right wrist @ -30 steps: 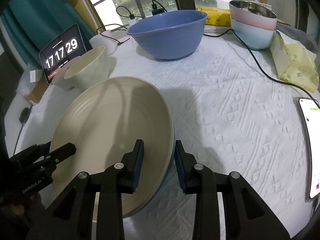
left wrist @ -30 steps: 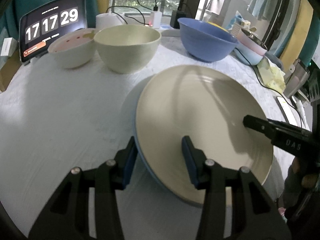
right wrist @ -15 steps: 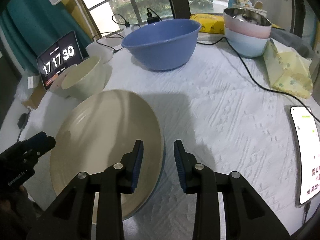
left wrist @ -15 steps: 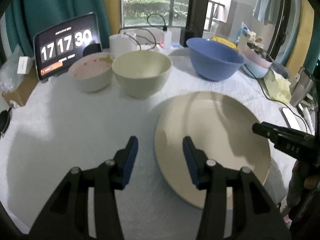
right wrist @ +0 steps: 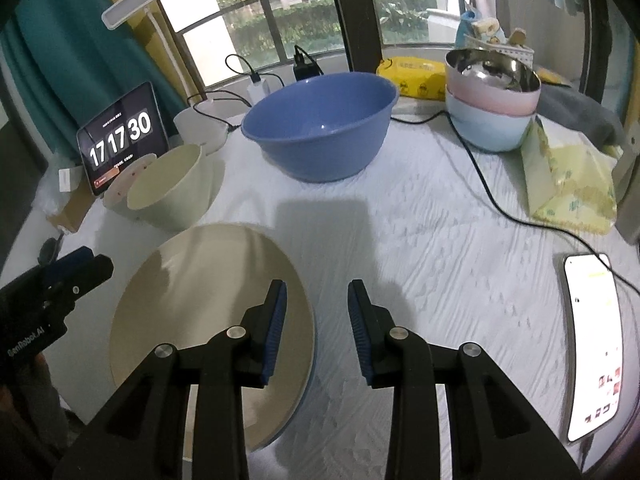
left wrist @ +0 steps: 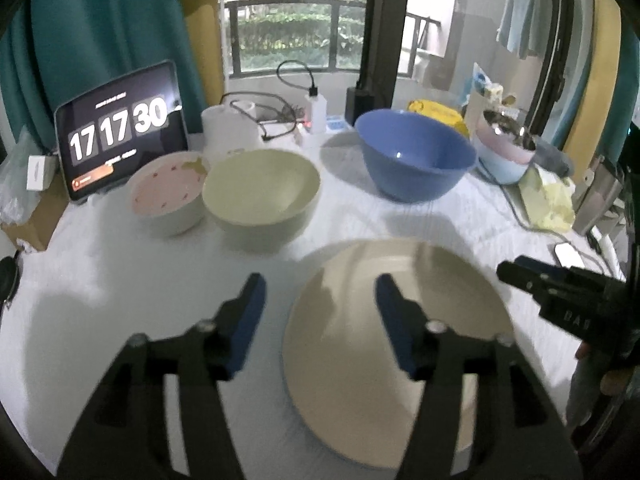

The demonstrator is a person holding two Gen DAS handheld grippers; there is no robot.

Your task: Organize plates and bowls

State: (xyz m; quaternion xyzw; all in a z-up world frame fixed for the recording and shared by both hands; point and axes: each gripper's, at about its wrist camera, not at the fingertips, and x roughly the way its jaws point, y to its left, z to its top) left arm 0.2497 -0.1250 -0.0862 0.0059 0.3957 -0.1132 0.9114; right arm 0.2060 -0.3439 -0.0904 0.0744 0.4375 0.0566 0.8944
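A cream plate (left wrist: 400, 344) lies flat on a blue plate at the near edge of the white table; it also shows in the right wrist view (right wrist: 208, 320), where the blue plate's rim (right wrist: 306, 392) peeks out. My left gripper (left wrist: 320, 312) is open and empty, raised above the plate's left edge. My right gripper (right wrist: 316, 328) is open and empty, above the plate's right edge. A cream bowl (left wrist: 260, 196), a pink-lined bowl (left wrist: 166, 196) and a large blue bowl (left wrist: 414, 154) stand further back.
A tablet clock (left wrist: 120, 128) stands at the back left. Stacked pastel bowls with a steel bowl (right wrist: 492, 96) sit at the back right. A yellow pack (right wrist: 568, 184), a black cable (right wrist: 480, 176) and a phone (right wrist: 592, 340) lie on the right.
Both grippers have let go of the plates' rims, opened wider and pulled back and up. The stacked plates now lie flat on the table.
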